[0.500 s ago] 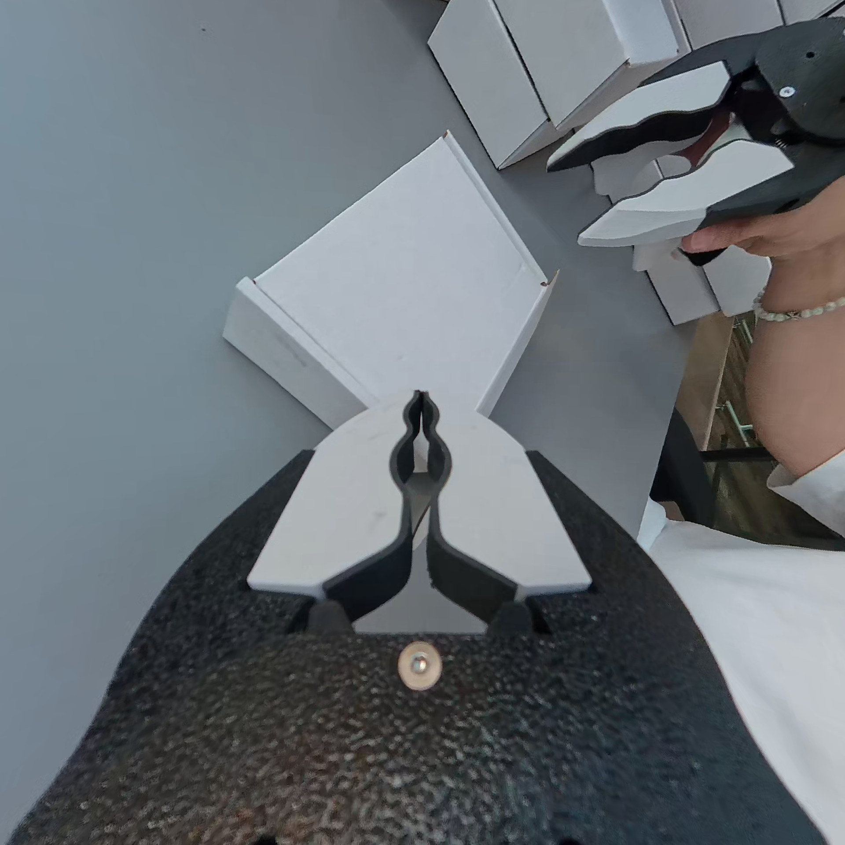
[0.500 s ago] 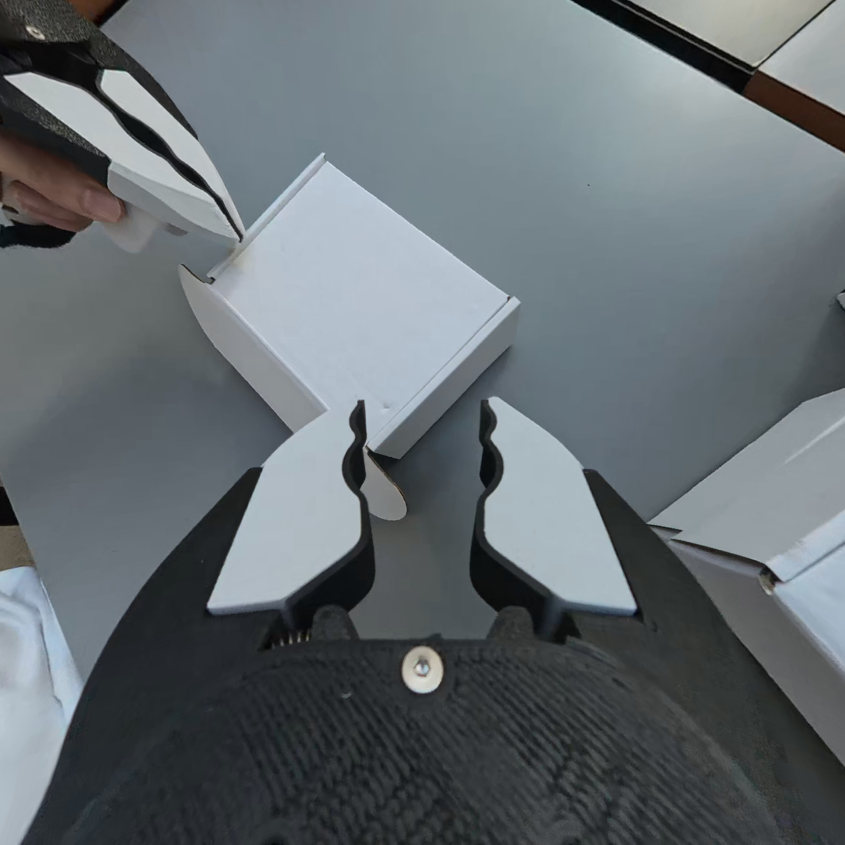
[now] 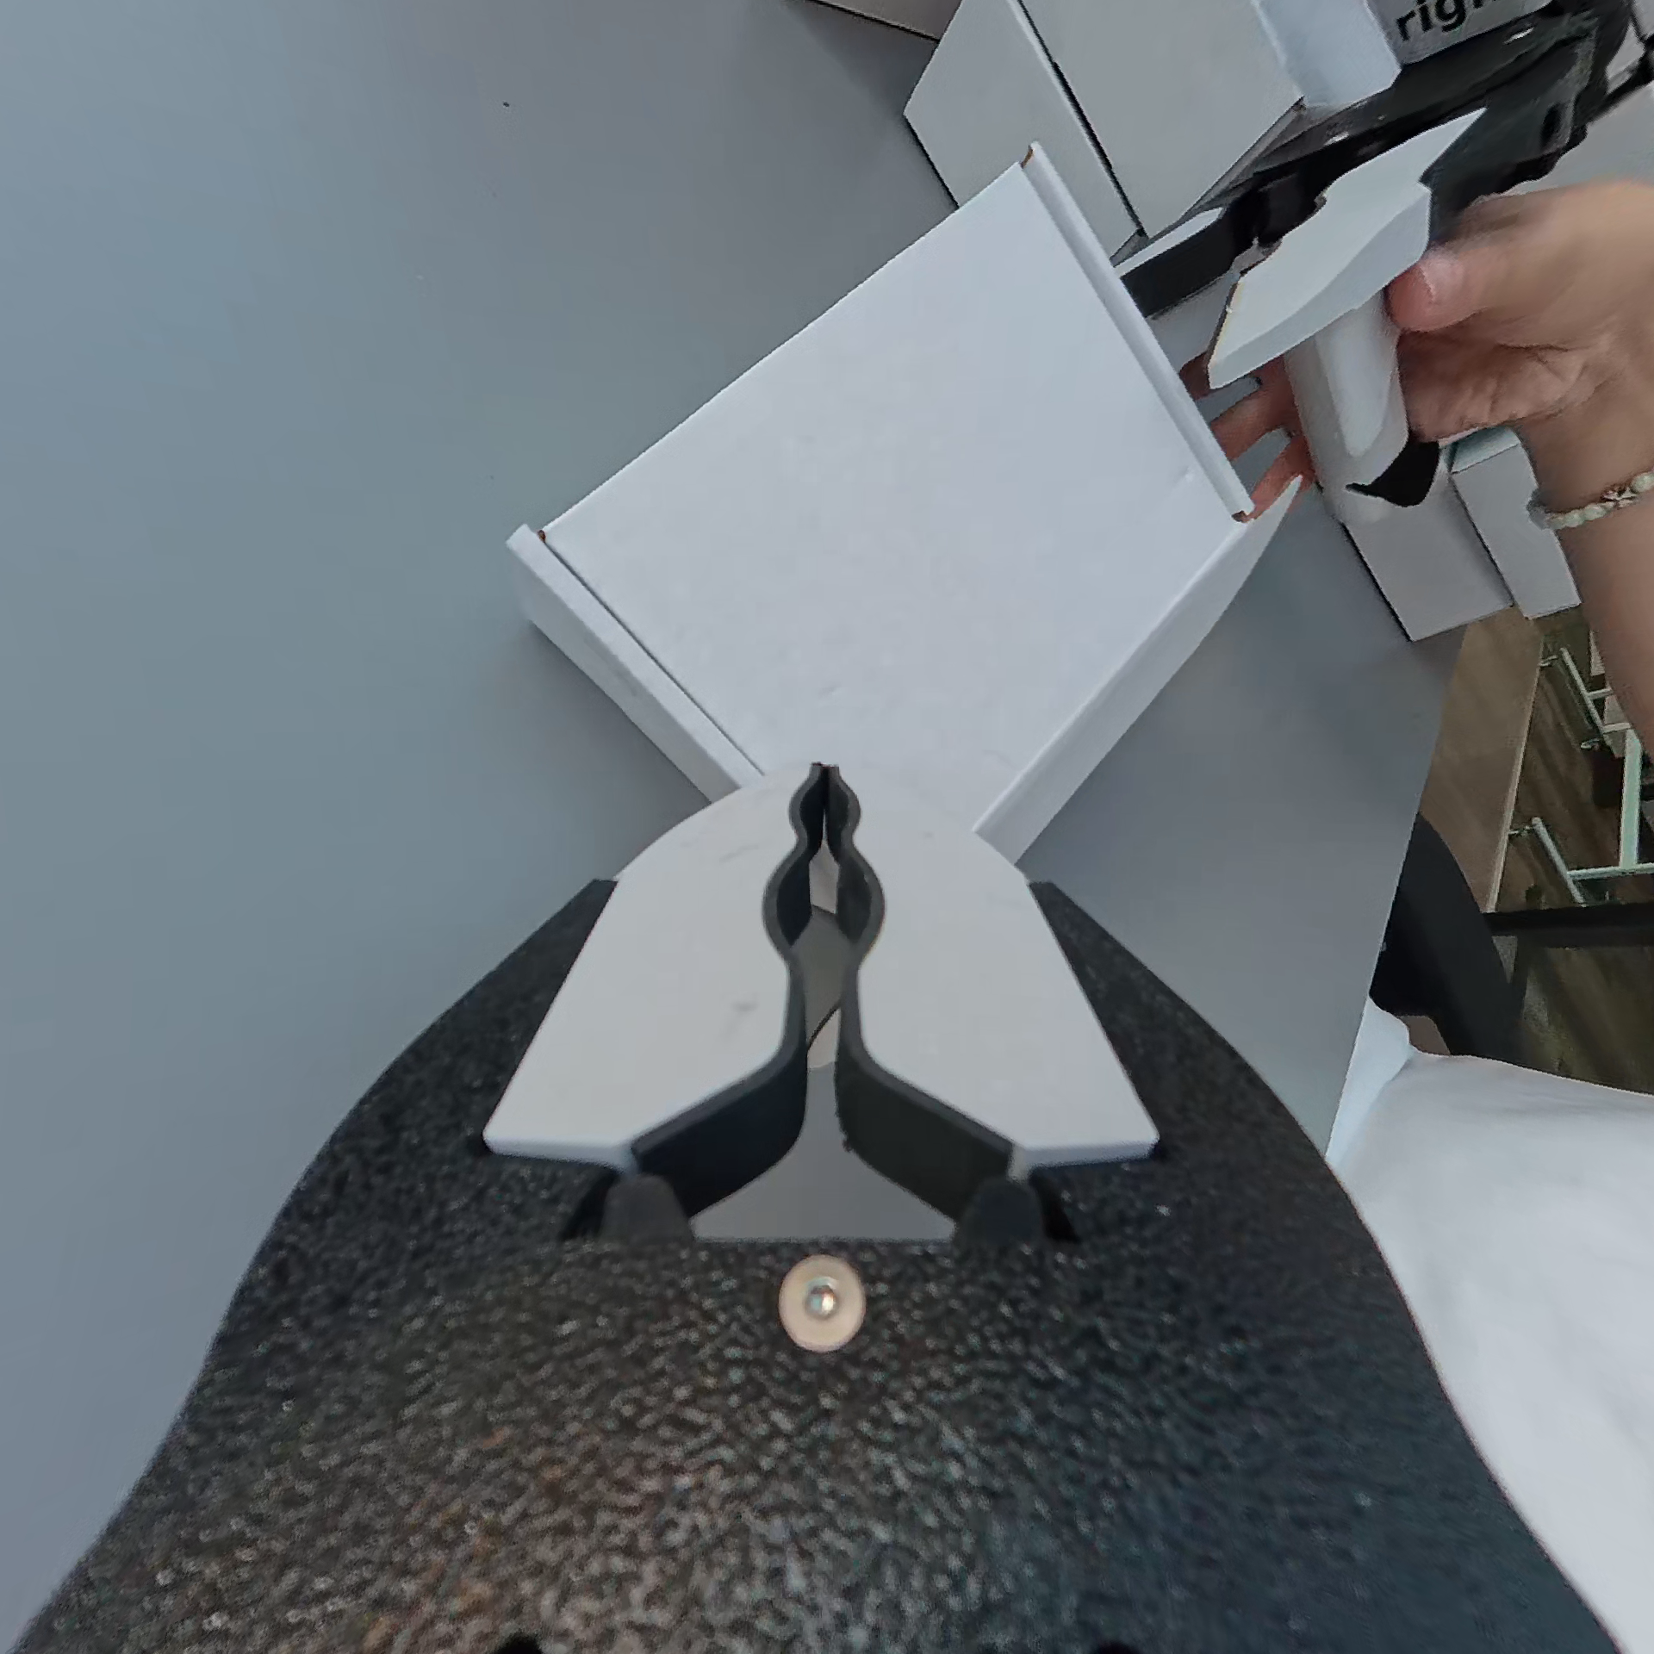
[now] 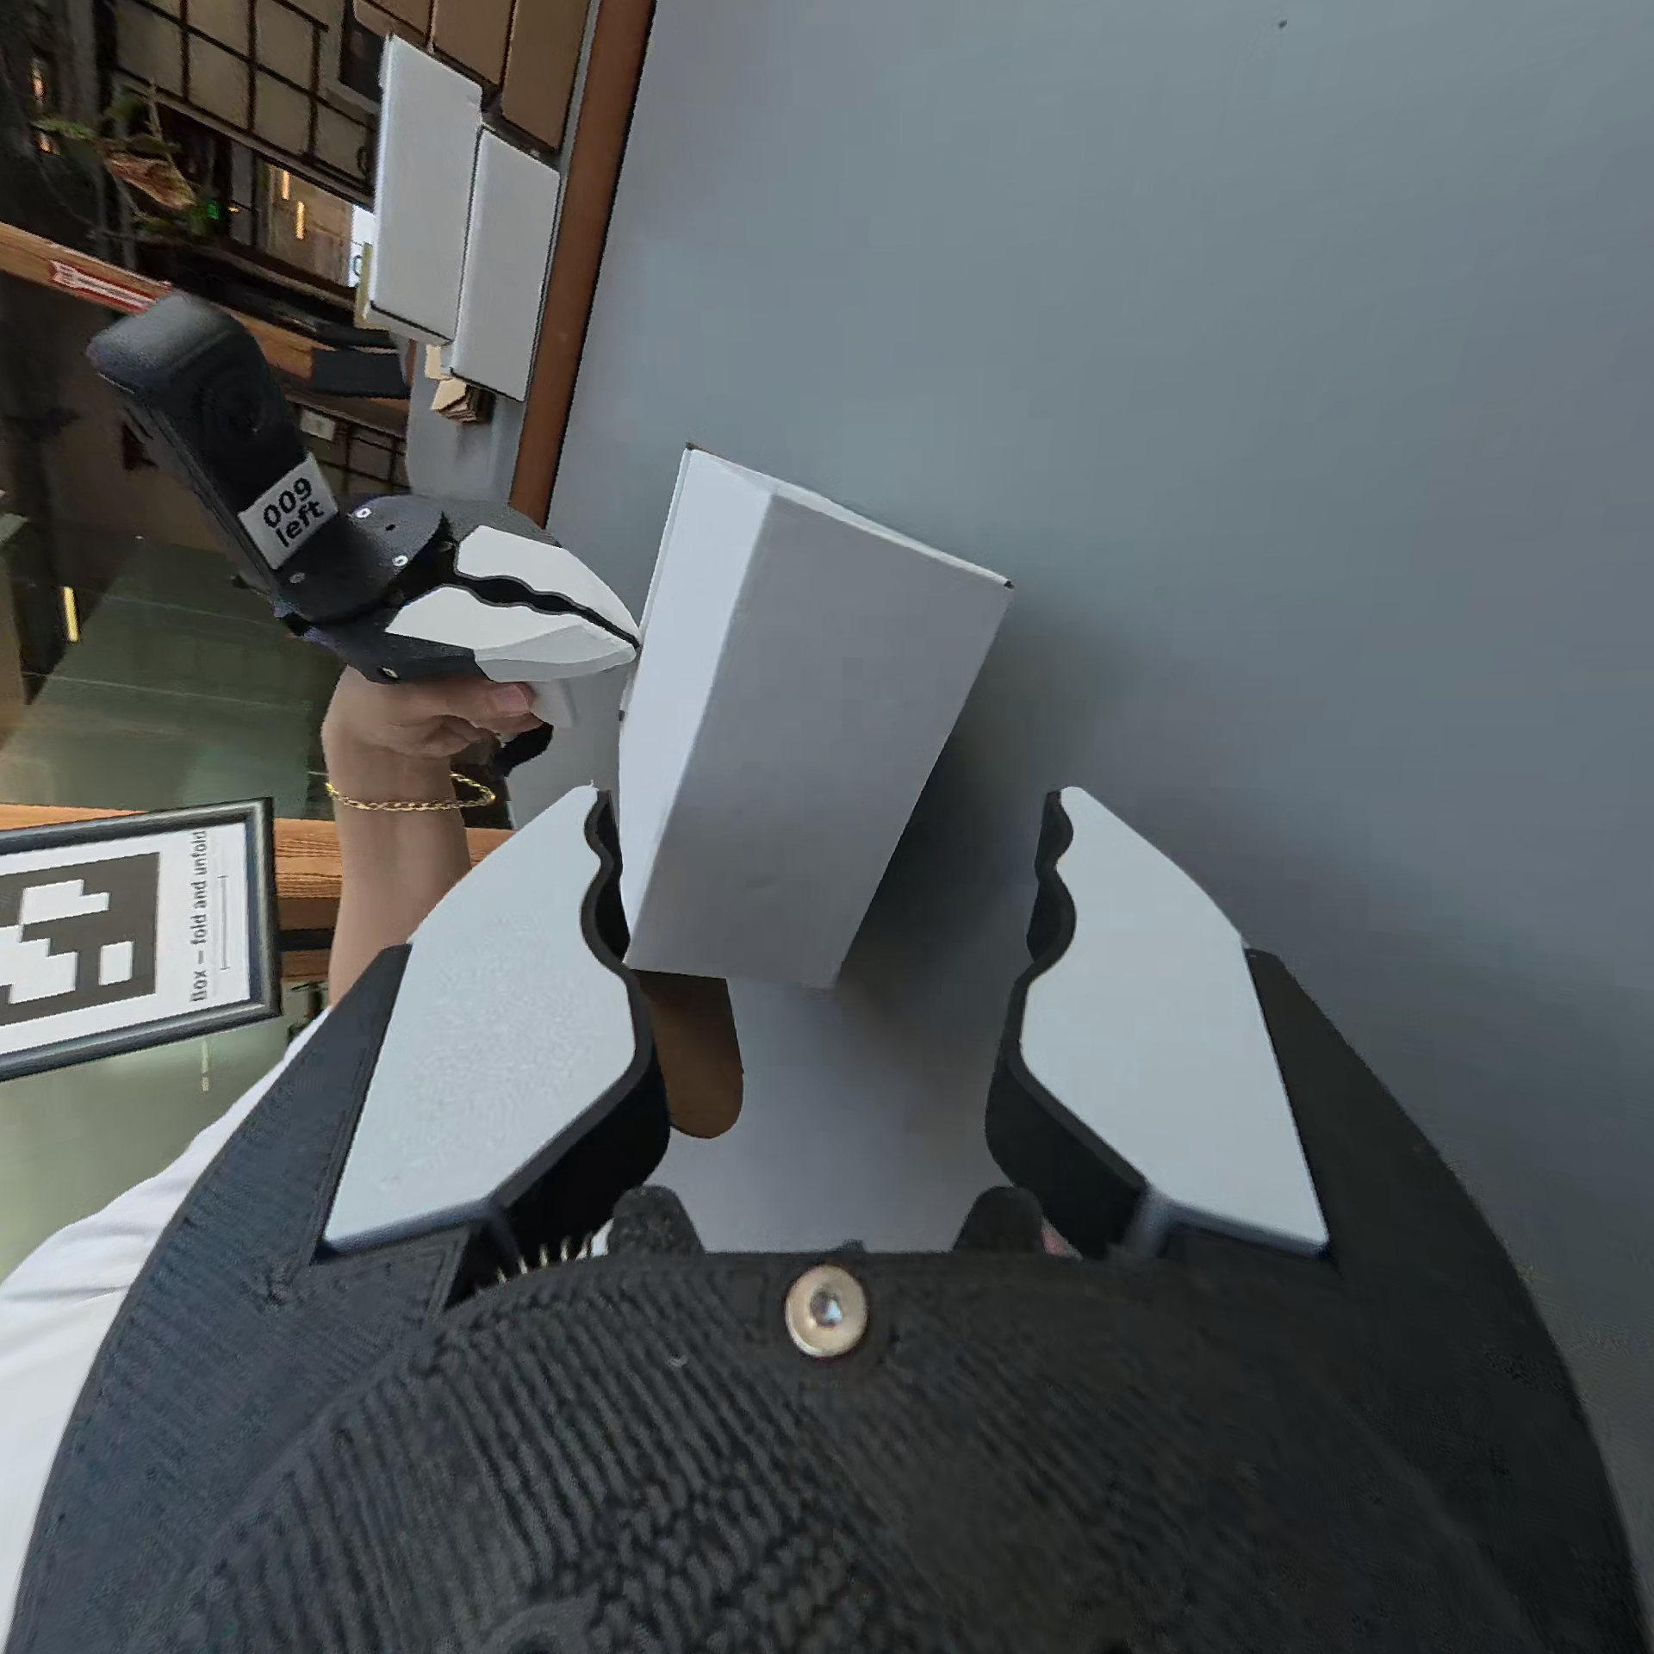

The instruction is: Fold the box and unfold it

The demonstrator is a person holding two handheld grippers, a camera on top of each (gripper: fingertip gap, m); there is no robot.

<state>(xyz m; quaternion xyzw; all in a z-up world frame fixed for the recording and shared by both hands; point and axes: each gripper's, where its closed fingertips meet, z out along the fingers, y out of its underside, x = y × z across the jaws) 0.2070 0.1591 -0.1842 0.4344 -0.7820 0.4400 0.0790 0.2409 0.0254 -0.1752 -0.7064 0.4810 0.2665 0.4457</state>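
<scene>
A white cardboard box (image 3: 895,555) lies closed on the grey table (image 3: 268,447), one corner towards me. My left gripper (image 3: 822,788) is shut at that near corner, with a thin flap showing in the gap between its fingers. In the right wrist view the box (image 4: 805,716) sits between the fingers of my open right gripper (image 4: 828,805), close to the left finger. A brown flap (image 4: 698,1056) hangs out under the box. The left gripper (image 4: 626,640) shows there shut against the box's left edge. In the left wrist view the right gripper's tips are hidden behind the box's far edge.
Several more white boxes (image 3: 1074,116) are stacked at the table's far right. The table edge runs close by on the right, with a dark chair (image 3: 1441,949) beyond it. A framed sign (image 4: 116,931) and flat white boxes (image 4: 430,179) lie past the table's edge.
The right gripper has rolled onto its side and moved in, so the box now sits between its open fingers. The left gripper stays shut at the box's corner.
</scene>
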